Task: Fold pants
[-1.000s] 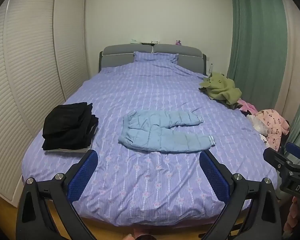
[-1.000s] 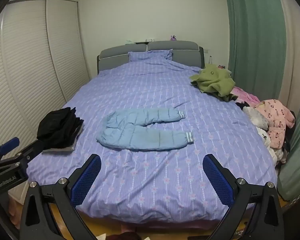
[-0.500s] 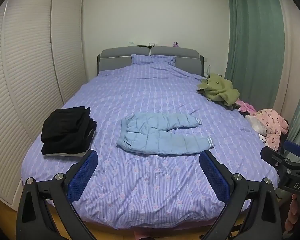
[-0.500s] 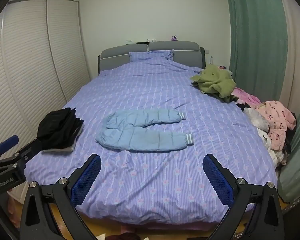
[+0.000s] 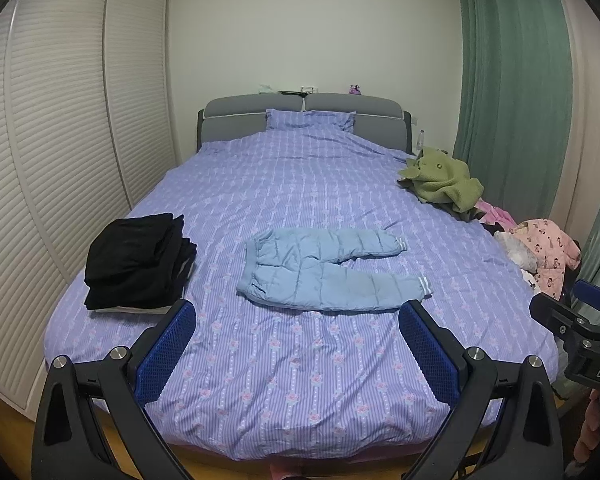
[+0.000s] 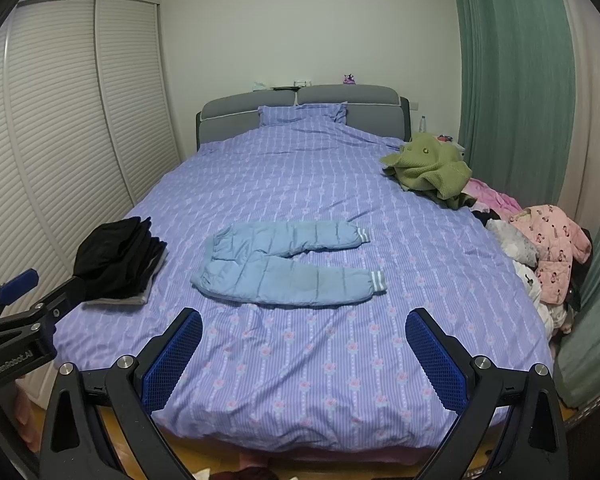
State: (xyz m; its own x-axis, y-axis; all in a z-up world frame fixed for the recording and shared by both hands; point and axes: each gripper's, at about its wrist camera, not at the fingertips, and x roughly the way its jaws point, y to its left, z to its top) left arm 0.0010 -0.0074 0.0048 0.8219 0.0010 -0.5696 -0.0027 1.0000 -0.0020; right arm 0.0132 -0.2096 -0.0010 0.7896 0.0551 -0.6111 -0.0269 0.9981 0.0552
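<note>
Light blue padded pants (image 5: 324, 268) lie flat on the purple bed (image 5: 300, 380), waist to the left, two legs spread to the right with striped cuffs. They also show in the right wrist view (image 6: 284, 266). My left gripper (image 5: 298, 344) is open and empty, held back from the foot of the bed, well short of the pants. My right gripper (image 6: 304, 354) is open and empty too, likewise behind the bed's foot edge. Each gripper shows at the side of the other's view.
A stack of folded black clothes (image 5: 138, 262) sits on the bed's left edge. A green garment (image 5: 444, 180) and a pile of pink and white clothes (image 5: 544, 252) lie along the right edge. White louvred wardrobe doors (image 5: 60, 140) stand left, green curtains (image 5: 512, 92) right.
Both grippers have drawn back and slightly up from the bed, so the bed and pants look a little farther away. Nothing on the bed has moved.
</note>
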